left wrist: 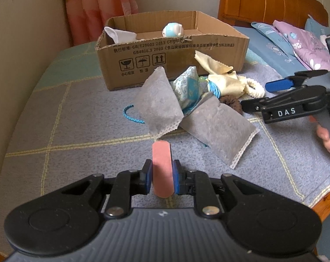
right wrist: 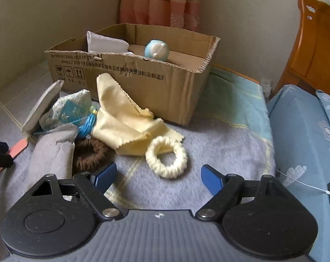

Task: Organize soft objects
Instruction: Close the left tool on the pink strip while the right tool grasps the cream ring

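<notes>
My left gripper (left wrist: 162, 178) is shut on a flat pink sponge pad (left wrist: 161, 163), held just above the bed in front of a pile of soft things. The pile holds two grey fabric pouches (left wrist: 158, 102), a blue patterned pouch (left wrist: 187, 87), a yellow cloth (right wrist: 121, 118), a brown scrunchie (right wrist: 90, 152) and a cream scrunchie (right wrist: 167, 157). My right gripper (right wrist: 158, 176) is open and empty, hovering just short of the cream scrunchie. It also shows in the left wrist view (left wrist: 272, 96), at the right of the pile. The pink pad shows at the far left of the right wrist view (right wrist: 17, 147).
An open cardboard box (left wrist: 171, 56) stands behind the pile, holding a white cloth (right wrist: 106, 43) and a small blue-white toy (right wrist: 157, 50). A blue cord (left wrist: 130, 118) lies left of the pile. Pillows (left wrist: 300, 43) and a wooden headboard (right wrist: 313, 50) are at right. A wall and curtain stand behind.
</notes>
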Action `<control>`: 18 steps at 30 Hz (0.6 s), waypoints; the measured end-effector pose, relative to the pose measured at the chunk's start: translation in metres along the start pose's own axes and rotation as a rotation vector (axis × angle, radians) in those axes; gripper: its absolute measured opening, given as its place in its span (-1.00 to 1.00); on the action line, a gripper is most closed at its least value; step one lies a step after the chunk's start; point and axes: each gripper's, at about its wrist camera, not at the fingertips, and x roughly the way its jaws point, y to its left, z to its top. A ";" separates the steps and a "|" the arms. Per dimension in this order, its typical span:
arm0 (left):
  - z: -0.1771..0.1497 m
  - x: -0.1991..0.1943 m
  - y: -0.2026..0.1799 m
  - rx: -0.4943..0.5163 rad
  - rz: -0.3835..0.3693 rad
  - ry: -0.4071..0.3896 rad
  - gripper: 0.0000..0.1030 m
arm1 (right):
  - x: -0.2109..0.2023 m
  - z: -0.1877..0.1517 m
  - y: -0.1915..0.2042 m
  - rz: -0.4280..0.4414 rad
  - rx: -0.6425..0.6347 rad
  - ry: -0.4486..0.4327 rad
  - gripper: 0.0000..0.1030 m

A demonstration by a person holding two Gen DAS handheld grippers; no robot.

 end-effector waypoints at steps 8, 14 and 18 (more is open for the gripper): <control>0.000 0.000 0.000 -0.004 -0.003 -0.003 -0.65 | 0.007 0.000 -0.003 0.053 -0.001 0.021 1.00; -0.001 0.000 0.001 -0.009 -0.004 -0.003 -0.65 | 0.005 -0.003 -0.005 0.063 -0.006 -0.013 1.00; -0.001 0.000 0.000 -0.007 -0.002 -0.002 -0.65 | 0.002 -0.007 -0.006 0.068 -0.014 -0.041 1.00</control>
